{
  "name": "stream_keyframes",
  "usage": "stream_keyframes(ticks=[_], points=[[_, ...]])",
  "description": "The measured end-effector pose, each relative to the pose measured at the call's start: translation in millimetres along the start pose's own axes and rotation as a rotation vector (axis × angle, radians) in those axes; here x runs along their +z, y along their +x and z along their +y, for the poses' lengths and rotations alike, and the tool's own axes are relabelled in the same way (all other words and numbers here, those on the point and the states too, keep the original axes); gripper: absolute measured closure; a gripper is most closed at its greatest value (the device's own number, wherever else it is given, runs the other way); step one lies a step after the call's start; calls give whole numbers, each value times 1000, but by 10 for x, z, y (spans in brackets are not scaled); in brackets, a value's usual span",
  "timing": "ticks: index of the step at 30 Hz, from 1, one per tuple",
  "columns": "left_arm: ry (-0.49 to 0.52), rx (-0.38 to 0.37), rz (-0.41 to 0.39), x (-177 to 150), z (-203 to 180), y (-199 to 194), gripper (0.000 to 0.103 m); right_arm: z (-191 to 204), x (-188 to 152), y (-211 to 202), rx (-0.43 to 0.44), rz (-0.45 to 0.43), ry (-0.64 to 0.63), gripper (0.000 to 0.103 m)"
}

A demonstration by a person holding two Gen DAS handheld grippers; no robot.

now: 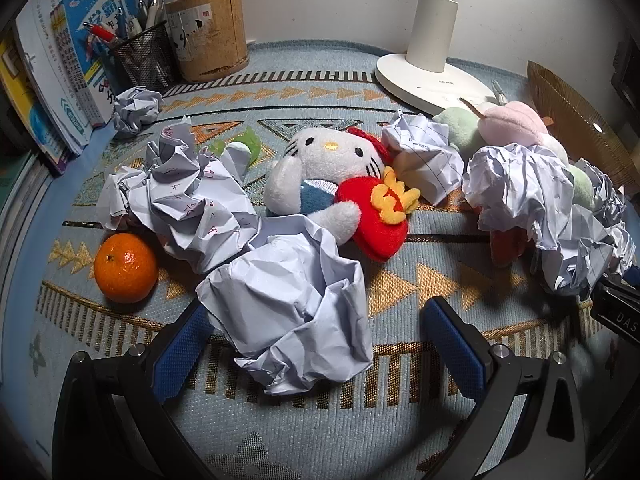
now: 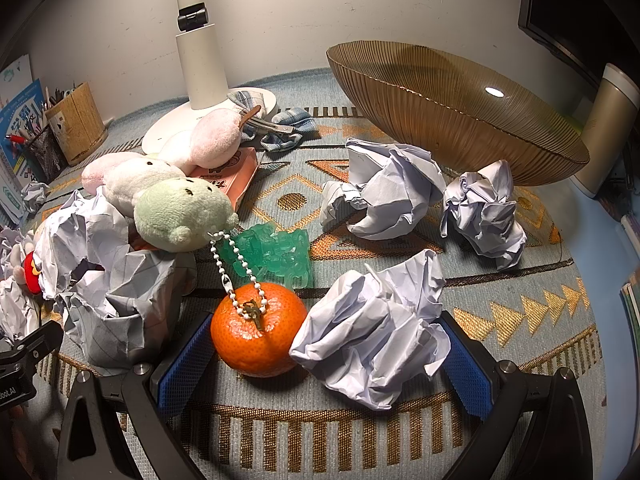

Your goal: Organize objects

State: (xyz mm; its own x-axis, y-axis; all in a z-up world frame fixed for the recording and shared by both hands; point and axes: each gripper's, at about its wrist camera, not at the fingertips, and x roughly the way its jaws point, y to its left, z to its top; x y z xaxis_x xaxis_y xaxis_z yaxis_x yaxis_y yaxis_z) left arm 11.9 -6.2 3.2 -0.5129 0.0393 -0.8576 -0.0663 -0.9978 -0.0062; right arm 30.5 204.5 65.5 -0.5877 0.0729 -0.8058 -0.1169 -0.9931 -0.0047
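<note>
My left tool [image 1: 316, 344] hangs released, fingers wide, straddling a crumpled white paper ball [image 1: 292, 316] just in front of the white cat plush toy [image 1: 320, 176] on the worktop. My right tool [image 2: 324, 356] is released too, bracketing a round orange mandarin [image 2: 256, 332] and another crumpled paper wad [image 2: 372, 332]. I judge I'm at the picking stage; next, pinch one item cleanly, perhaps bound for the ribbed amber glass bowl [image 2: 452, 120].

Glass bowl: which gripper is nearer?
Right. The bowl stands just beyond the open right gripper; from the open left gripper it sits far off at the right edge.
</note>
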Motion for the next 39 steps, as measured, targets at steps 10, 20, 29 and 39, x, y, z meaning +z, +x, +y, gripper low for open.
stream_keyframes(ticks=[10, 20, 29, 39], points=[[-16, -40, -41, -196, 41, -138, 1, 5, 1, -3, -3, 3, 9, 0], [-32, -60, -381, -374, 339, -1085, 0, -492, -374, -741, -133, -10, 21, 6], [-109, 16, -508, -567, 1411, -1731, 0, -792, 169, -2047, -152, -454, -13, 0], [-167, -53, -273, -454, 1707, -1075, 0, -533, 587, -2457, 236, -591, 111, 0]])
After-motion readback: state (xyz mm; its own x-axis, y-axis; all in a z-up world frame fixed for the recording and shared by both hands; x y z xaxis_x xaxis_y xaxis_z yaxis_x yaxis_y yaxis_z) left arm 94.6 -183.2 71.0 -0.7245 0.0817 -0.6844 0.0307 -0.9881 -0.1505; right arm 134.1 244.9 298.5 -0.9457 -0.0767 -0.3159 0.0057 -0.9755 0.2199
